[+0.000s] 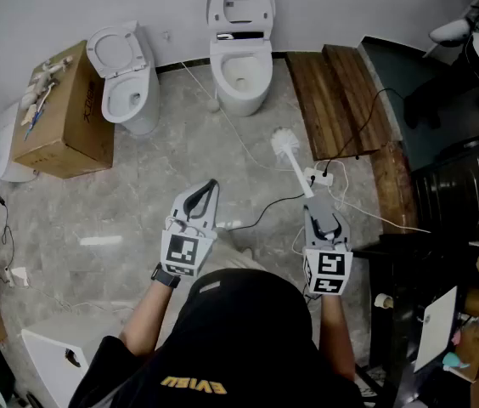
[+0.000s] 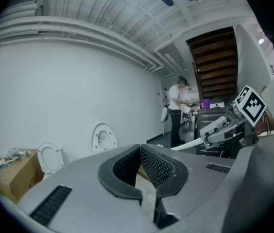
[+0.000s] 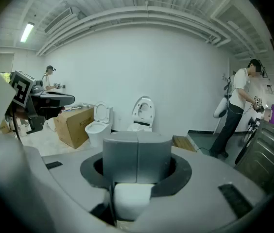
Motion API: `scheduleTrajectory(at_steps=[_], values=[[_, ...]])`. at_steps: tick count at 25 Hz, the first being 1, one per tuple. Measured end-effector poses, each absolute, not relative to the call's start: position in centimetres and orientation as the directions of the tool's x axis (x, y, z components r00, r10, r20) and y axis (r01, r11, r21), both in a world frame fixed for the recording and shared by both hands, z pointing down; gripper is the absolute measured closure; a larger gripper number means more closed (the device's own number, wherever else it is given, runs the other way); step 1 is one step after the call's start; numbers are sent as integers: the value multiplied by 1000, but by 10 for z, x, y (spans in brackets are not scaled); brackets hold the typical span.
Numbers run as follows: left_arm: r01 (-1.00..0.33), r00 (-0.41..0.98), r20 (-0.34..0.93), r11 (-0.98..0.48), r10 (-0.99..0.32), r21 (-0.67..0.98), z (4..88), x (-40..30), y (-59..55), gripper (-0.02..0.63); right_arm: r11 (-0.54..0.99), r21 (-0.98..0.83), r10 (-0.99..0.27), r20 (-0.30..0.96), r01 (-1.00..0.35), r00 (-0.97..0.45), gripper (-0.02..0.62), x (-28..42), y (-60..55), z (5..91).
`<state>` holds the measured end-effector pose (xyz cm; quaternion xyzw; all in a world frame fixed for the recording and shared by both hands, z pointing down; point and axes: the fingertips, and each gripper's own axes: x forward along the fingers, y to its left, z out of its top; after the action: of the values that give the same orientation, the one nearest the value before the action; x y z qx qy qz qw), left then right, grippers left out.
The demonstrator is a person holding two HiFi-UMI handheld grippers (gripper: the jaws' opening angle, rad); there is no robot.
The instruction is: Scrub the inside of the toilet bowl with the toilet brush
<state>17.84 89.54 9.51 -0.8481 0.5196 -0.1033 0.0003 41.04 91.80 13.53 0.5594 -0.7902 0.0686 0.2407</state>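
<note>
The white toilet brush [image 1: 288, 147] sticks out over the floor, bristle head towards the toilets. My right gripper [image 1: 312, 206] is shut on its handle; the handle's white end [image 3: 132, 198] shows below the closed jaws of the right gripper [image 3: 137, 138]. The nearer toilet [image 1: 239, 73] stands against the far wall with lid and seat raised, well ahead of the brush. It also appears as the toilet [image 3: 142, 114] in the right gripper view. My left gripper [image 1: 209, 187] hovers left of the brush, shut and empty; the left gripper's [image 2: 140, 147] ribbed tips touch.
A second toilet [image 1: 127, 92] stands left, beside a cardboard box [image 1: 63, 113]. Wooden planks [image 1: 341, 100] lie on the right. White cables and a power strip [image 1: 319, 177] cross the floor under the brush. A person [image 3: 239, 111] stands at the far right by a metal bin [image 1: 464, 189].
</note>
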Motion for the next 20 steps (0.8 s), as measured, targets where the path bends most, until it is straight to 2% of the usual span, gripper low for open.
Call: scheduleTrajectory(at_steps=[16,20], values=[[-869,456,197,-482,-868,-114,86,117,807,588,357,119,-818,519,-926,-248,436,351,852,128],[-856,483,197,-507,-853,-99,81,81,775,588,346,123,-807,545,-930,-228,436,312,826,126]])
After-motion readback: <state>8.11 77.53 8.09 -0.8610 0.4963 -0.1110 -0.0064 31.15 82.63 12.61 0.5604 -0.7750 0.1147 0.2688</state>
